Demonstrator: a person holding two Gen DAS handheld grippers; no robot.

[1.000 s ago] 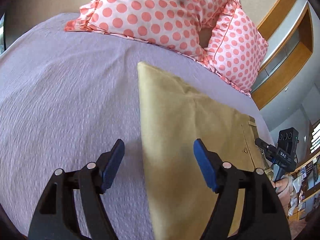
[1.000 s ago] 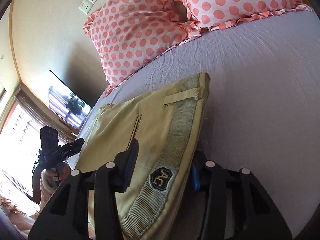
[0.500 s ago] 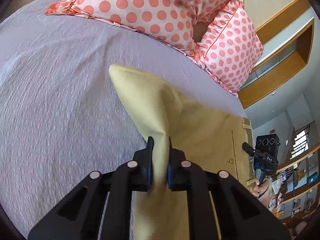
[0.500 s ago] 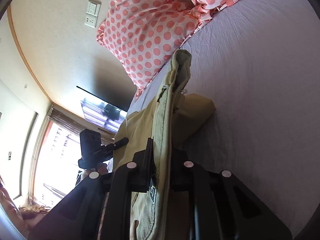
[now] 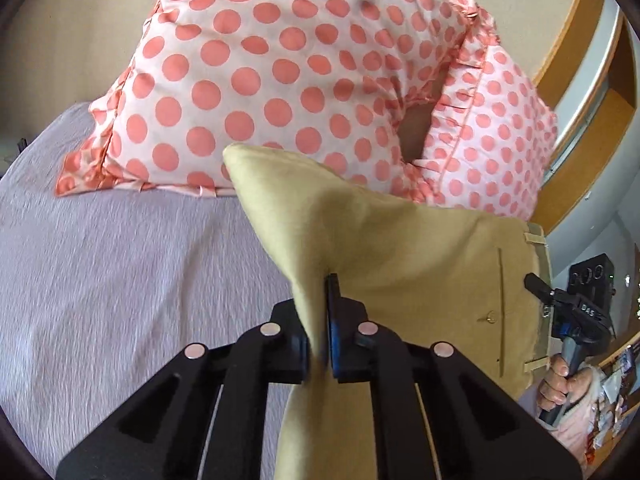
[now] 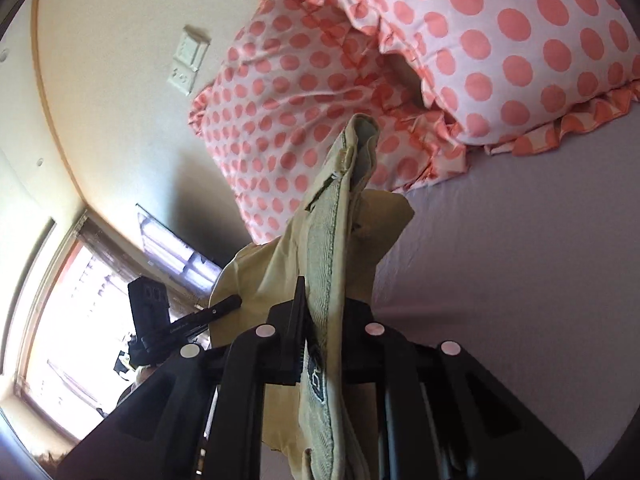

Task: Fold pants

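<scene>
The tan pants (image 5: pixel 400 248) are lifted off the lilac bed sheet (image 5: pixel 120 280). My left gripper (image 5: pixel 318 344) is shut on the leg-end fold of the pants, whose corner stands up in front of the pillows. My right gripper (image 6: pixel 320 344) is shut on the waistband (image 6: pixel 332 240), which rises upright between the jaws with its label patch (image 6: pixel 316 376) near the fingers. The right gripper also shows in the left wrist view (image 5: pixel 576 312) at the waistband edge, and the left gripper shows in the right wrist view (image 6: pixel 180 324).
Two pink polka-dot pillows (image 5: pixel 280 68) (image 6: pixel 520 48) lie at the head of the bed. A wall with a switch plate (image 6: pixel 188 60) is behind them. A window (image 6: pixel 60 340) and a wooden shelf unit (image 5: pixel 592 92) stand beside the bed.
Both grippers closed on the pants, then raised them off the sheet. Both views now tilt up towards the pillows and wall.
</scene>
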